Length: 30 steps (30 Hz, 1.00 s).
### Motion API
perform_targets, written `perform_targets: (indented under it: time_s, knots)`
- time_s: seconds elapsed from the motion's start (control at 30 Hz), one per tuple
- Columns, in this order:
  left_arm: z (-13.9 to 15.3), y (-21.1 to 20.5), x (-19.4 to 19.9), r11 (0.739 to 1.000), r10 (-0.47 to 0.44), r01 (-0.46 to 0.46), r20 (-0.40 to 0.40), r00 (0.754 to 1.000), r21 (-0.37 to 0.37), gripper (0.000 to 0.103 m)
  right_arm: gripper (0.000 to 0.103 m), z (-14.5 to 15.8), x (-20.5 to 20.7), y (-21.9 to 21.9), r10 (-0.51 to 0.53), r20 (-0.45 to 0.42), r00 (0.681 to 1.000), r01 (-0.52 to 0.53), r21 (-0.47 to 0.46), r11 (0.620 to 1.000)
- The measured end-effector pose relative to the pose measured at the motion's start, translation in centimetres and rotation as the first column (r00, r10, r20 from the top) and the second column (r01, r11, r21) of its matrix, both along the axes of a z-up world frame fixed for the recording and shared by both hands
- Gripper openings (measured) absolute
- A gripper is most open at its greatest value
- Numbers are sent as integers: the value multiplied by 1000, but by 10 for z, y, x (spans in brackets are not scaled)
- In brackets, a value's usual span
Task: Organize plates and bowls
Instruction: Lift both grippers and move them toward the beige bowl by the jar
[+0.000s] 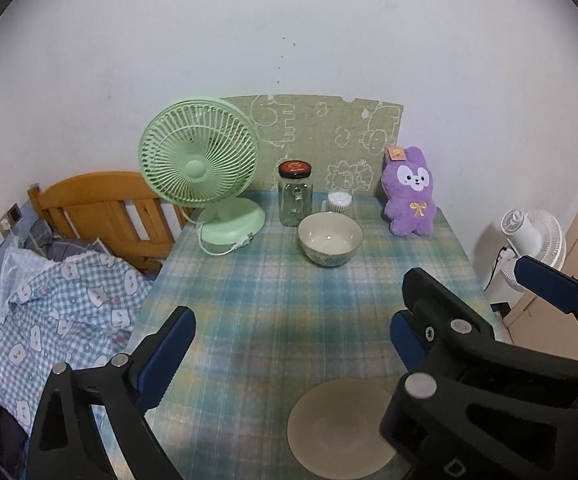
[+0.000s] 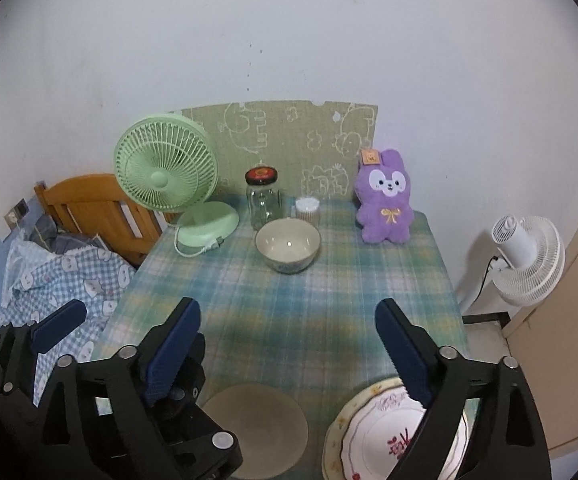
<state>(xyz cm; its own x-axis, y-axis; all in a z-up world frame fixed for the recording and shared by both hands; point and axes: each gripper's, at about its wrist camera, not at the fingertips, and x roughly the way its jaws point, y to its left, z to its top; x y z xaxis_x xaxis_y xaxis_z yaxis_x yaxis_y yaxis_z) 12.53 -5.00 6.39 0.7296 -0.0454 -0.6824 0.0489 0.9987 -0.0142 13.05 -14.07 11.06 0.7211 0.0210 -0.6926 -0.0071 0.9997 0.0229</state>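
Observation:
A cream bowl (image 1: 330,239) (image 2: 288,244) stands upright toward the back of the plaid-clothed table (image 1: 273,304) (image 2: 289,308). A plain beige plate (image 1: 339,426) (image 2: 263,428) lies flat at the front edge. A white plate with a red flower pattern (image 2: 381,436) lies at the front right, under my right gripper's right finger. My left gripper (image 1: 293,336) is open and empty above the front of the table. My right gripper (image 2: 289,332) is open and empty, also above the front. Each gripper shows in the other's view.
At the back stand a green desk fan (image 1: 199,160) (image 2: 167,168), a glass jar with a red lid (image 1: 295,194) (image 2: 264,198), a small tub of cotton swabs (image 1: 339,201) (image 2: 308,209) and a purple plush rabbit (image 1: 409,196) (image 2: 387,200). A bed (image 1: 61,288) is left; a white floor fan (image 2: 529,260) is right.

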Motion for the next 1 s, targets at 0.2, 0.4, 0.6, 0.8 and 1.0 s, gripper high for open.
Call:
perform_targets:
  time_s: [0.2, 0.4, 0.6, 0.8, 1.0]
  knots:
    - [3, 1, 22, 1000, -16, 16, -7, 1000, -11, 103, 97, 1, 23, -3, -6, -5, 1000, 6, 33, 999]
    - [2, -2, 48, 999, -34, 34, -9, 999, 9, 103, 97, -3, 49, -3, -7, -11, 1000, 7, 11, 1000]
    - [2, -6, 74, 999, -53, 53, -6, 999, 3, 103, 97, -7, 77, -9, -18, -20, 1000, 18, 31, 999]
    - [-2, -7, 102, 998, -62, 62, -6, 998, 0, 102, 97, -12, 105, -10, -29, -18, 999, 29, 2, 1000]
    - [-9, -8, 129, 997, -71, 71, -20, 997, -15, 101, 97, -19, 132, -11, -42, -22, 999, 42, -14, 999]
